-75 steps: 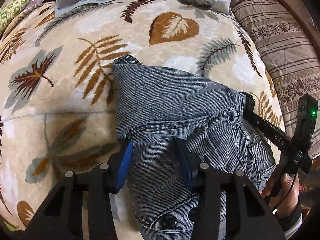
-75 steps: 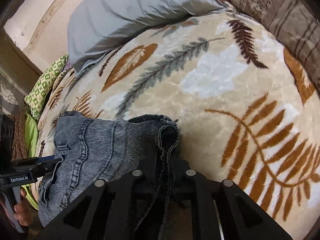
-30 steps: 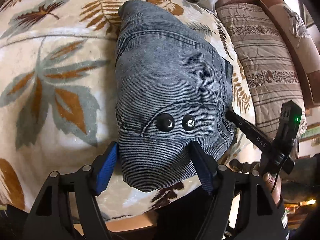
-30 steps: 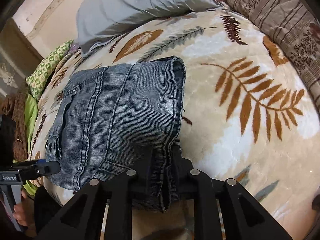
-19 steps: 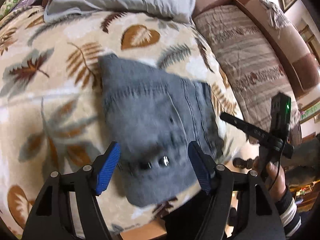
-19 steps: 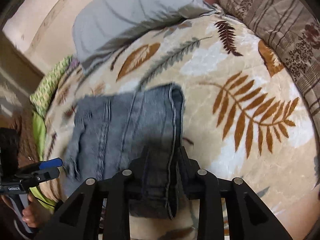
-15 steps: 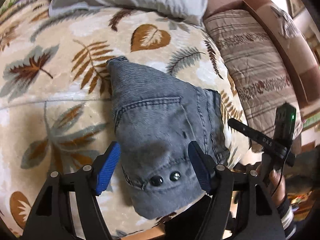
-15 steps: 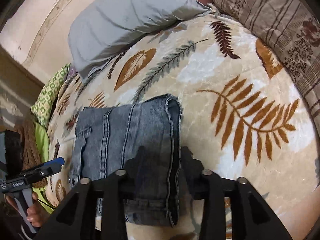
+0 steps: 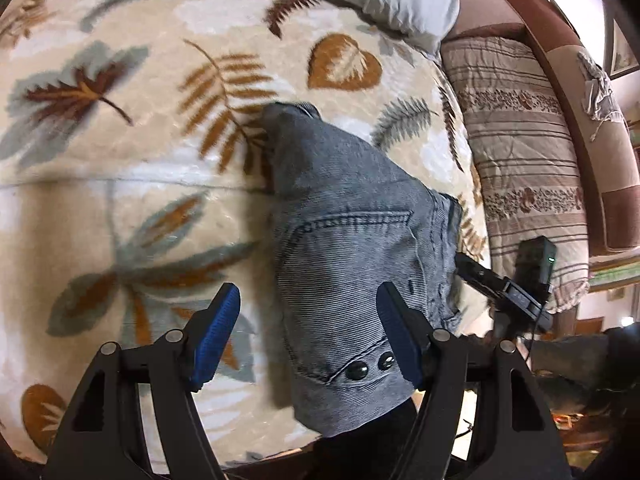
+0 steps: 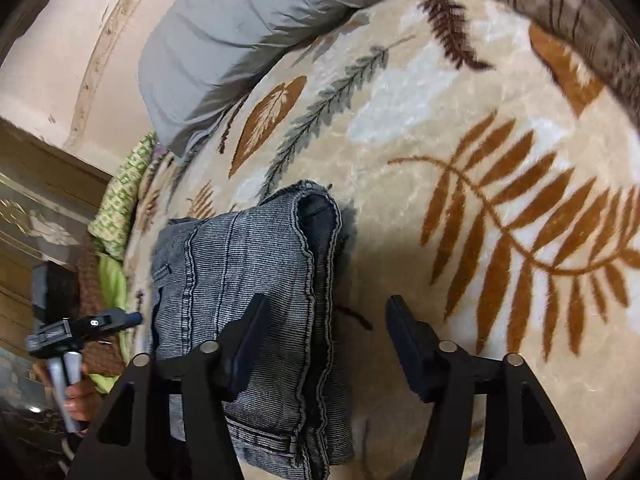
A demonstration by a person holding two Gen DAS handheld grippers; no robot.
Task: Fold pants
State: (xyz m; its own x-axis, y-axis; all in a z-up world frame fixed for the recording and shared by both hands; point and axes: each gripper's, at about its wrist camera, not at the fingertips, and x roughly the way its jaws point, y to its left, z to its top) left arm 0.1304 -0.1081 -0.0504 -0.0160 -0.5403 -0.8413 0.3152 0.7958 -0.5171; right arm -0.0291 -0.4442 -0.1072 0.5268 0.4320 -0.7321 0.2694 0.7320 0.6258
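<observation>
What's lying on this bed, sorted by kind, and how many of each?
Folded jeans: 1
Grey pillows: 1
Leaf-print blankets: 1
Striped quilts: 1
Green patterned cloths: 1
Total: 5

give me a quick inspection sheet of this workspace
surface: leaf-print blanket covering a bed
job's things: folded denim pants lying on the blanket near its front edge, stacked edges toward the right tongs
clutter: grey pillow, striped quilt, green patterned cloth
grippers: left tongs open over the pants; right tongs open, holding nothing
cables: thin black cable by the right handle
surroundings: brown bed frame, beige wall
</observation>
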